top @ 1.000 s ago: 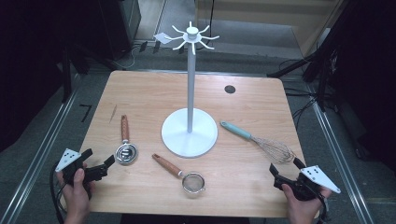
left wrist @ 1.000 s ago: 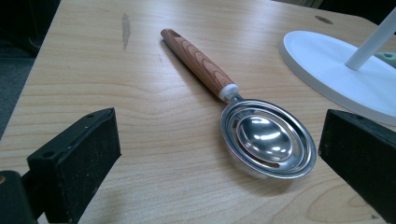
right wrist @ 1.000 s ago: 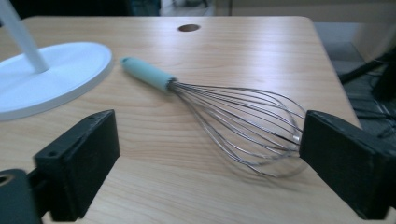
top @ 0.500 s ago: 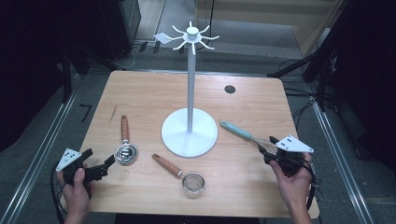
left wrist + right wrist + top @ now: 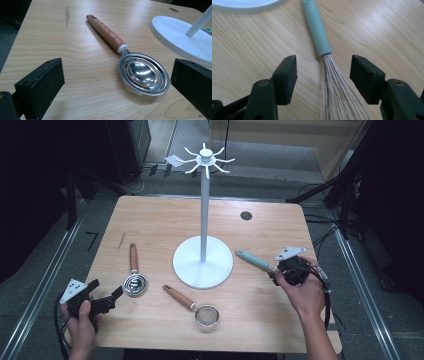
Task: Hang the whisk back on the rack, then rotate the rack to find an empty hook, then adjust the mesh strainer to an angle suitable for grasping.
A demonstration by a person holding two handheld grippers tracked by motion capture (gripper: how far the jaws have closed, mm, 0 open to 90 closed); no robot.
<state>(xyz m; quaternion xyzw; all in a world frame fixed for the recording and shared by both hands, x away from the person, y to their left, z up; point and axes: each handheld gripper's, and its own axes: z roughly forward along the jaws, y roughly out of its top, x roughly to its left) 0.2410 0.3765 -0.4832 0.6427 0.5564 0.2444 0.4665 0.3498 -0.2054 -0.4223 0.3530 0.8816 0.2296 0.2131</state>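
A whisk with a teal handle (image 5: 252,260) lies right of the white hook stand (image 5: 203,265). My right gripper (image 5: 274,274) hangs just over it, jaws astride the wires (image 5: 334,85) right below the handle (image 5: 317,30). The jaws have just been opening and the pads are clear of the wires. Near the front left corner my left gripper (image 5: 106,289) is open and aims at a steel egg separator with a wooden handle (image 5: 134,277), whose bowl (image 5: 143,73) lies ahead of the wide jaws, untouched.
A small strainer with a wooden handle (image 5: 192,305) lies in front of the stand's round base (image 5: 180,35). A dark round hole (image 5: 245,215) marks the table's far right. The tall pole (image 5: 204,210) carries several hooks at its top.
My right gripper has travelled from the table's front right corner forward and left to the whisk, and now straddles its wires. The left gripper and the utensils have stayed put.
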